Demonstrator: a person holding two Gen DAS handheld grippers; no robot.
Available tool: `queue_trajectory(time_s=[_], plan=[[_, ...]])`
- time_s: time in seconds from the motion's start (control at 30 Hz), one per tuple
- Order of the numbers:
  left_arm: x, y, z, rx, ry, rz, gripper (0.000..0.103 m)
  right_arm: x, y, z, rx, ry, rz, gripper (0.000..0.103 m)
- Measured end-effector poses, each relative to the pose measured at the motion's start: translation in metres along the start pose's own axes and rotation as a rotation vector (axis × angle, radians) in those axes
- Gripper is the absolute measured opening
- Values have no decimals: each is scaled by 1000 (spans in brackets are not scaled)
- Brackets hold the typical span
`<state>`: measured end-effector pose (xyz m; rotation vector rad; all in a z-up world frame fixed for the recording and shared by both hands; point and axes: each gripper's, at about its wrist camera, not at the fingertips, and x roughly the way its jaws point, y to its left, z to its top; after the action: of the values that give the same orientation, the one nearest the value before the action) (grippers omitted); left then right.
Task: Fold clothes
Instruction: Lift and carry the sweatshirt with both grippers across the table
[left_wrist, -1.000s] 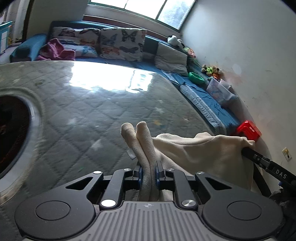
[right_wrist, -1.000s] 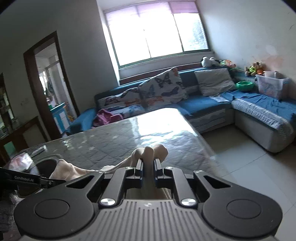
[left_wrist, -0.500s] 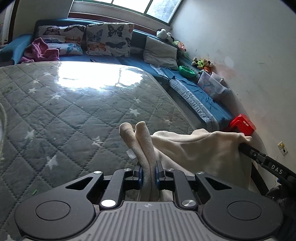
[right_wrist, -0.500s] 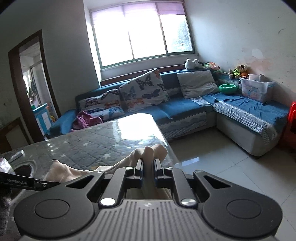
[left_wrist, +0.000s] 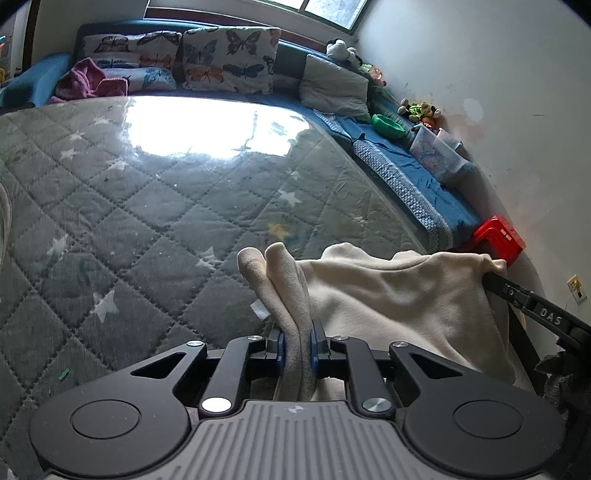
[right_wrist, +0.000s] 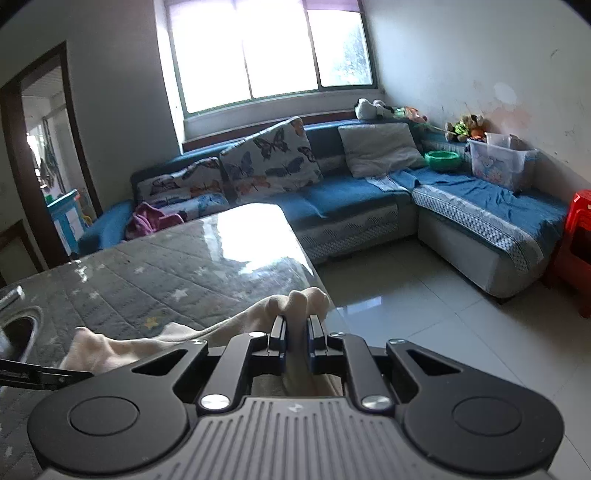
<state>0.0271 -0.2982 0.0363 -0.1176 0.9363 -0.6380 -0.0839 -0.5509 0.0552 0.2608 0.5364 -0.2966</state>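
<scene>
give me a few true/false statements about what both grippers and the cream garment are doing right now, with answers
1. The left gripper is shut on the cream garment. True.
2. The right gripper is open and holds nothing. False: its fingers pinch a bunched edge of the same garment.
3. The garment stretches between the two grippers. True.
4. The garment lies folded flat on the blue sofa. False: it is held up at the near edge of the quilted grey table cover.
5. A red stool stands on the floor by the sofa's end. True.
6. The table cover is printed with butterflies. False: it shows stars; the butterflies are on the sofa cushions.
</scene>
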Motion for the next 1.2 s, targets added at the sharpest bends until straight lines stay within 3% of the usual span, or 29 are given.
queue_trajectory(time_s=[0.37, 0.43, 0.63, 0.77, 1.03, 1.2], plan=[[-5, 7, 4, -2, 0, 43, 34, 13, 5, -4, -40, 33, -36, 13], [-6, 7, 5, -4, -5, 51, 37, 15, 12, -4, -57, 41, -18, 21], [-8, 8, 15, 10, -35, 81, 45, 35, 35, -6, -105, 79, 33, 30], [-3, 7, 21, 27, -41, 95, 46, 50, 48, -9, -128, 98, 52, 31], [14, 9, 27, 69, -32, 141, 46, 67, 58, -9, -141, 96, 40, 46], [18, 16, 27, 63, -24, 150, 48, 67, 61, -7, -149, 85, 30, 50]])
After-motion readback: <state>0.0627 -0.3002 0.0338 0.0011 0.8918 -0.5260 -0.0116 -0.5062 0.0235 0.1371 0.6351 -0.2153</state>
